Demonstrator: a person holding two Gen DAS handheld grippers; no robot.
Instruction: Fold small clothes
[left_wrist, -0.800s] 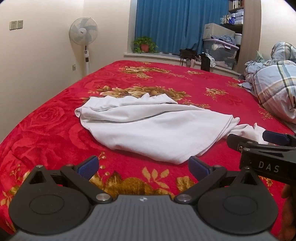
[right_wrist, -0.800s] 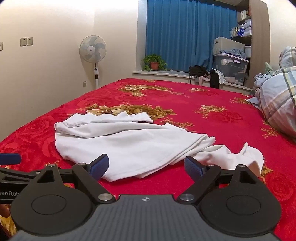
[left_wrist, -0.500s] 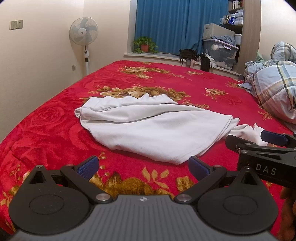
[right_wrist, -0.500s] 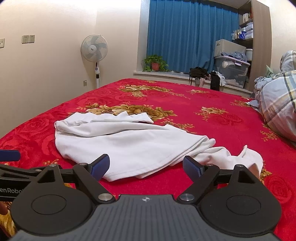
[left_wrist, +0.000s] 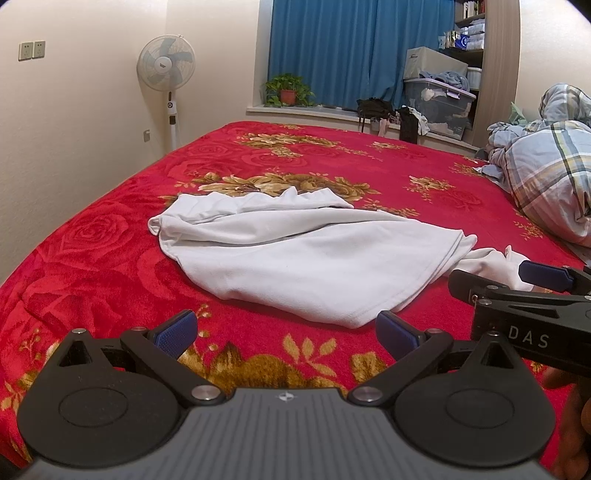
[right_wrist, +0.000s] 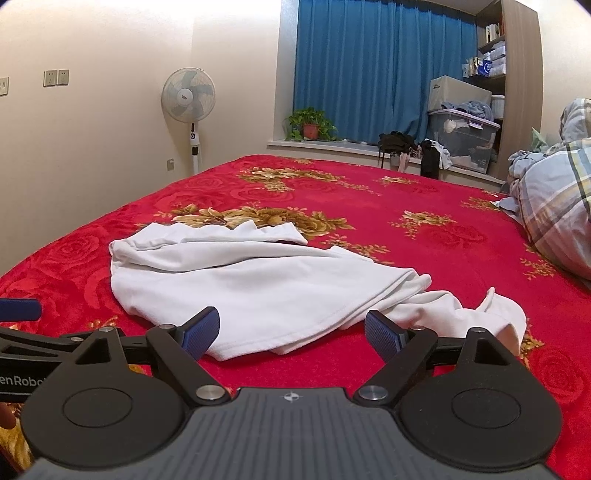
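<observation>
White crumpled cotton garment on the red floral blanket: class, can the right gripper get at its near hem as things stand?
Probably yes: the right gripper is open, and nothing lies between it and the white crumpled cotton garment.

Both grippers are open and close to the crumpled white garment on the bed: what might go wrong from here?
1. The white garment lies bunched in overlapping layers, so a pinch at its near hem may catch several layers and fold it unevenly.
2. The red blanket looks plush; the fingers could grab it along with the cloth.
3. The right gripper and left gripper sit close side by side and might collide.
</observation>
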